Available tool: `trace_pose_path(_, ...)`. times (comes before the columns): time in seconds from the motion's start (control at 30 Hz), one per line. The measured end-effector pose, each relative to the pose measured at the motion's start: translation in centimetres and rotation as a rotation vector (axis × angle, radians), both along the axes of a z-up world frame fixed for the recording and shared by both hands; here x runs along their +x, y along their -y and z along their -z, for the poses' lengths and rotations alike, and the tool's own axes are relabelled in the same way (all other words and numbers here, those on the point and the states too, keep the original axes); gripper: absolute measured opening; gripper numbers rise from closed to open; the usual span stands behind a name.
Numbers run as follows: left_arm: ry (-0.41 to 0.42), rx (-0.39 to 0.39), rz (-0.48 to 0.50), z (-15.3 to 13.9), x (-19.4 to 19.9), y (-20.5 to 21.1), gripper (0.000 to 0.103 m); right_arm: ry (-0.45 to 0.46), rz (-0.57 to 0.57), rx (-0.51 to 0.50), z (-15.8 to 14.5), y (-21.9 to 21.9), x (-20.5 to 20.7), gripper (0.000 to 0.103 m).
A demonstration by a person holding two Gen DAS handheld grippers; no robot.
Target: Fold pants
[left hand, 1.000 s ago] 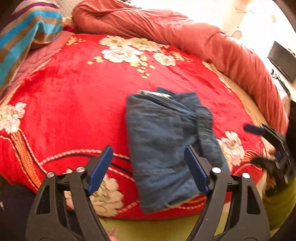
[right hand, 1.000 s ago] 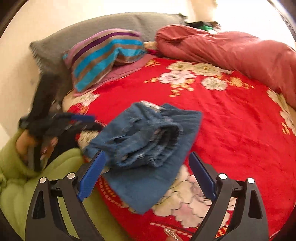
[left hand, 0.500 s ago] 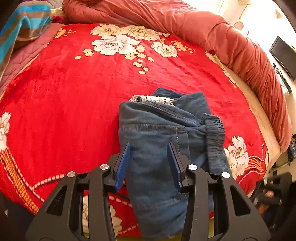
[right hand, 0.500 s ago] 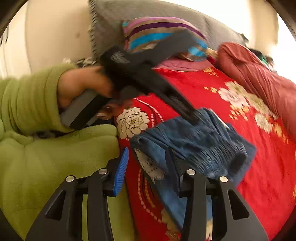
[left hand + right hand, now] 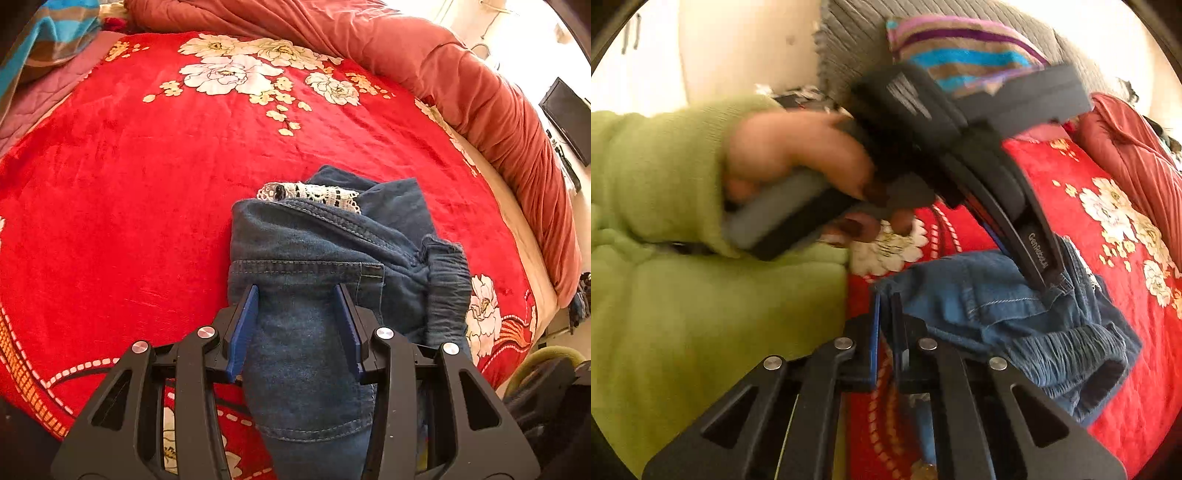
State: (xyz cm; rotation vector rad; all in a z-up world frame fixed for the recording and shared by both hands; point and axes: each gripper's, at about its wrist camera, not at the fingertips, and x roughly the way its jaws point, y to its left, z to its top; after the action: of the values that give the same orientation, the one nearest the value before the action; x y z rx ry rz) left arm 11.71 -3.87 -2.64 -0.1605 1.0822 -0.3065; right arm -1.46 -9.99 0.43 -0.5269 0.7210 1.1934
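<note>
Blue denim pants [image 5: 332, 236] lie folded in a bundle on the red floral blanket [image 5: 147, 184], white lace trim showing at the far end. My left gripper [image 5: 297, 314] is shut on a thick fold at the bundle's near end, and denim fills the gap between its blue pads. From the right wrist view the same left gripper [image 5: 1043, 282] points steeply down into the pants [image 5: 997, 306], held by a hand [image 5: 794, 155] in a green sleeve. My right gripper [image 5: 885, 299] is shut, its tips pinching the near left corner of the denim.
A rolled rust-red quilt [image 5: 480, 92] runs along the far and right side of the bed. A striped pillow [image 5: 960, 55] leans on a grey cushion [image 5: 849, 37] at the head. A green garment [image 5: 683, 314] fills the left. A dark screen [image 5: 565, 118] stands past the bed.
The left gripper moved forward over the pants and narrowed from wide open onto the fold. The right gripper rolled, swung to the near corner of the denim and shut.
</note>
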Motion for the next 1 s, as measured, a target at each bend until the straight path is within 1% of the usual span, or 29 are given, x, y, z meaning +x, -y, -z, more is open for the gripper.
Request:
trace_pose_path(0.03, 0.002, -0.002, 0.001, 0.0, 0.0, 0.0, 0.033, 0.006, 0.009, -0.014, 0.4, 0.2, 0.0, 0.005)
trace_pose_path(0.13, 0.004, -0.013, -0.004, 0.1, 0.2, -0.1, 0.033, -0.03, 0.04, -0.056, 3.0, 0.3, 0.5, 0.005)
trace_pose_path(0.2, 0.003, -0.018, -0.003, 0.1, 0.1, -0.2, 0.033, -0.055, 0.055, -0.043, 3.9, 0.4, 0.5, 0.005)
trace_pose_path(0.27, 0.009, -0.025, -0.003, -0.1, 0.0, -0.4, 0.033, -0.079, 0.072, -0.019, 3.9, 0.8, 0.6, 0.005)
trace_pose_path(0.33, 0.016, -0.035, -0.01, -0.3, -0.1, -0.5, 0.033, -0.082, 0.077, -0.016, 3.8, 1.0, 0.4, 0.006)
trace_pose_path(0.4, 0.029, -0.049, -0.022, -0.7, -0.2, -0.8, 0.033, -0.077, 0.077, -0.022, 3.9, 1.5, -0.8, 0.007)
trace_pose_path(0.5, 0.053, -0.068, -0.047, -1.5, -0.8, -1.6, 0.033, -0.088, 0.088, -0.015, 3.7, 1.7, -0.9, 0.009)
trace_pose_path(0.6, 0.081, -0.06, -0.067, -2.2, -2.0, -2.7, 0.033, -0.103, 0.099, 0.005, 2.9, 2.0, -0.9, 0.009)
trace_pose_path(0.67, 0.09, -0.052, -0.084, -2.4, -3.1, -3.5, 0.033, -0.111, 0.1, 0.022, 2.2, 2.5, -0.9, 0.012)
trace_pose_path(0.8, 0.086, -0.035, -0.098, -2.0, -5.8, -4.8, 0.033, -0.085, 0.124, 0.054, 0.2, 3.9, -1.3, 0.017)
trace_pose_path(0.9, 0.067, -0.026, -0.091, -1.4, -7.8, -5.0, 0.033, -0.066, 0.168, 0.105, -1.5, 4.9, -0.6, 0.023)
trace_pose_path(0.97, 0.057, -0.025, -0.082, -1.1, -8.9, -4.9, 0.033, -0.049, 0.206, 0.137, -2.5, 5.2, 0.1, 0.034)
trace_pose_path(1.0, 0.056, -0.02, -0.071, -1.1, -9.2, -4.6, 0.033, -0.038, 0.23, 0.148, -3.0, 5.2, 0.7, 0.036)
